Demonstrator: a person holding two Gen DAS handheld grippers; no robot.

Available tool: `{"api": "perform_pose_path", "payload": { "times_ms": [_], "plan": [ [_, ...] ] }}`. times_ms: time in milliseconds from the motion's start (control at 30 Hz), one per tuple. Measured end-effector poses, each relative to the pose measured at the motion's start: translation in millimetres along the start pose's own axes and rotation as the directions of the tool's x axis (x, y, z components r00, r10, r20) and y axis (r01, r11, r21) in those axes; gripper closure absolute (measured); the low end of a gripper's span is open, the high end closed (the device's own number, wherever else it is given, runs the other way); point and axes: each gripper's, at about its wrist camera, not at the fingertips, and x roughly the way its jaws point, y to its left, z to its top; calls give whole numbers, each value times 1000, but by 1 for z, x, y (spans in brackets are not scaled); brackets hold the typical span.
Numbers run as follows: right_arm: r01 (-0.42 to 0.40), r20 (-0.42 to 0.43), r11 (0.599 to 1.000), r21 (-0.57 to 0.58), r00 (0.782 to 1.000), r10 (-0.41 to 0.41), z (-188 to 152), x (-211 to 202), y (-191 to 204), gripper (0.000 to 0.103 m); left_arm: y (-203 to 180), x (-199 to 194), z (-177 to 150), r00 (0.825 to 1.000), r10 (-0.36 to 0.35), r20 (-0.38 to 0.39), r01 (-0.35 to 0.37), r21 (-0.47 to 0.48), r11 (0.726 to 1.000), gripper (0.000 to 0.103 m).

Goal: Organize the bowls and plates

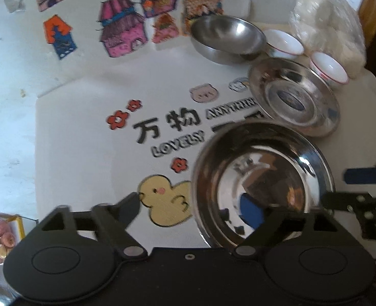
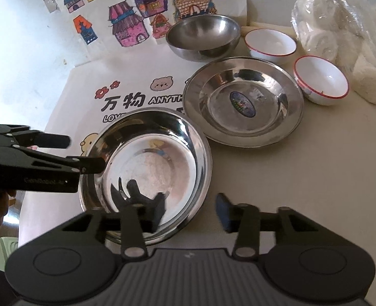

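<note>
Step in hand: both grippers close in on the near steel plate (image 2: 147, 173), likely to lift it and stack it on the far steel plate (image 2: 242, 102).
Left gripper (image 1: 208, 204): jaws spread wide; one finger sits over the plate's near rim, the other over the duck picture (image 1: 165, 201) on the paper mat (image 1: 85, 127). Contact with the rim cannot be told.
Right gripper (image 2: 190, 210): jaws spread, straddling the plate's near rim, not yet pinching.
Where the dishes are: the near plate lies on the mat's edge; the far plate just beyond it; a steel bowl (image 2: 203, 37) and two white bowls (image 2: 270, 44) (image 2: 320, 80) behind.
Next move: probably close one gripper on the rim, lift level, then lower into the far plate; the thin, slick rim needs a firm pinch.
</note>
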Motion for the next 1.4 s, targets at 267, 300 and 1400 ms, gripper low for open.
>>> {"api": "perform_pose_path", "payload": {
  "times_ms": [267, 300, 1400],
  "plan": [
    [45, 51, 994, 101, 997, -50, -7, -18, -20, 1, 10, 6, 17, 999, 17, 40, -14, -70, 997, 2],
    [55, 55, 992, 116, 997, -62, -8, -20, -24, 0, 10, 7, 20, 999, 3, 46, 1, -75, 997, 2],
    [-7, 41, 984, 180, 999, 0, 43, 9, -129, 0, -84, 93, 122, 991, -125, -52, 122, -44, 991, 1]
  ]
}}
